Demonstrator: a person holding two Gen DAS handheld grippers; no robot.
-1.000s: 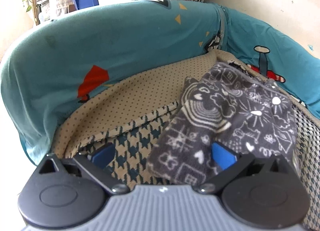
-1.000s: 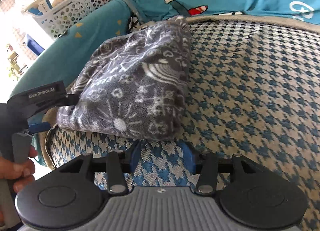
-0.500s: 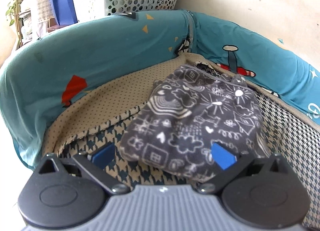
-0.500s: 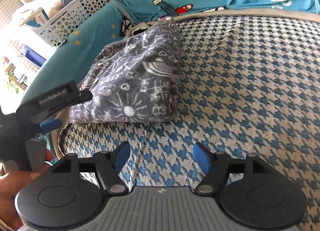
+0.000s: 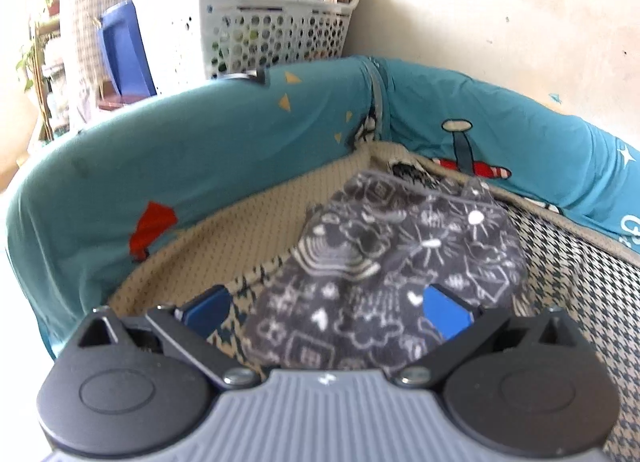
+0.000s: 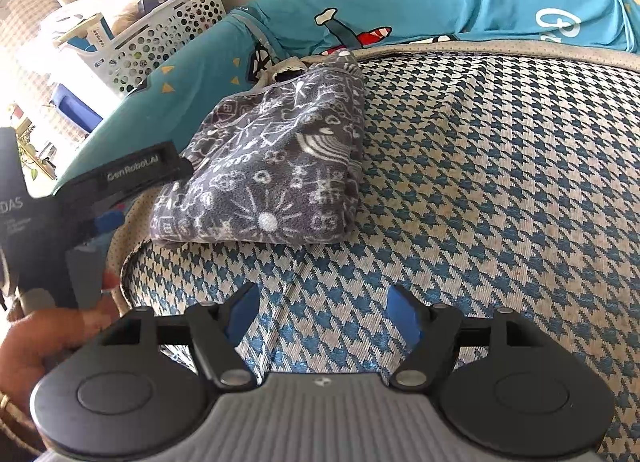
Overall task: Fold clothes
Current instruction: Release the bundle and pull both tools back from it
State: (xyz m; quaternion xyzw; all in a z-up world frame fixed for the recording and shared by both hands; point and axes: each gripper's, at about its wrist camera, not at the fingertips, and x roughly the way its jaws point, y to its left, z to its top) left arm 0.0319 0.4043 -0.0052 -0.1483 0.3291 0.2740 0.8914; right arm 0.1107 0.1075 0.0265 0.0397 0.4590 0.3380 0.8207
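Note:
A folded grey fleece garment (image 6: 272,166) with white doodle print lies flat in the corner of a houndstooth mattress (image 6: 500,190). In the left wrist view the same garment (image 5: 384,262) lies just ahead of my left gripper (image 5: 326,310), whose blue pads stand wide apart with nothing gripped. My right gripper (image 6: 322,310) is open above bare mattress, a short way in front of the garment's near edge. The left gripper body (image 6: 100,190) and a hand (image 6: 36,342) show at the left of the right wrist view.
Teal padded bumpers (image 5: 200,158) with cartoon prints wall the mattress on the left and back. A white laundry basket (image 5: 276,26) full of items and a blue bin (image 5: 124,50) stand behind them. Open mattress spreads to the right (image 6: 540,262).
My right gripper opened and drew back from the garment's edge. My left gripper pulled back and rose slightly; the folded garment stays where it lay.

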